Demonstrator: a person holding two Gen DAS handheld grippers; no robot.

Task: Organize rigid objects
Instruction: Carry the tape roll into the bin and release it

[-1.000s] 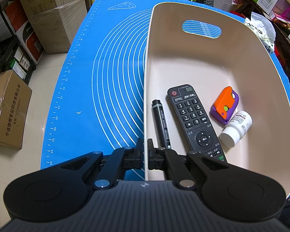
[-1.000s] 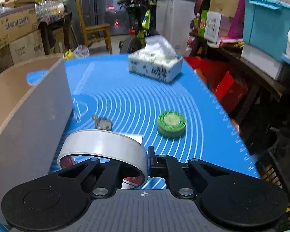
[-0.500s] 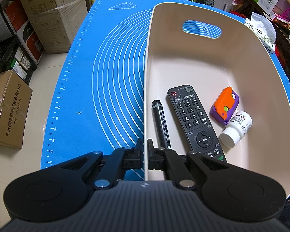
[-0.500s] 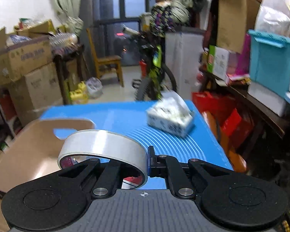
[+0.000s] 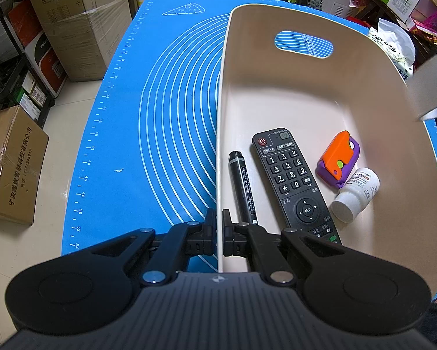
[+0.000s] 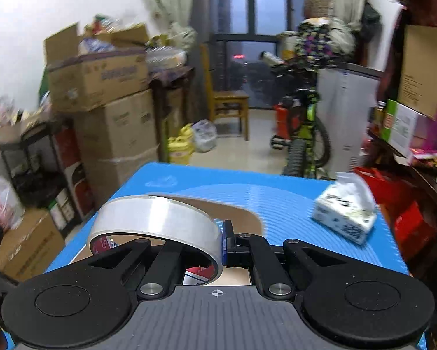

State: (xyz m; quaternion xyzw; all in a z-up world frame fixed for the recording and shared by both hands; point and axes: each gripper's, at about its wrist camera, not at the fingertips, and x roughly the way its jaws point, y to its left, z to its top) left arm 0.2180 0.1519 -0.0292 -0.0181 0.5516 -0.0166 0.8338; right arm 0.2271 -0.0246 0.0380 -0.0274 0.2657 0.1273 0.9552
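The left gripper [image 5: 218, 233] is clenched on the thin side wall of the cream plastic basket [image 5: 306, 99], which stands on the blue silicone mat printed with white rings and ruler numbers [image 5: 125, 134]. Only this view shows the basket's contents: a black marker pen [image 5: 243, 186], a black remote control with a "TV/AV" key and digits [image 5: 291, 178], an orange-and-purple toy [image 5: 338, 160] and a white pill bottle, its label too small to read [image 5: 355, 194]. The right wrist view alone shows the right gripper [image 6: 221, 242] grasping a roll of clear packing tape [image 6: 157, 221] above the basket, with a white tissue pack [image 6: 345, 215] on the mat.
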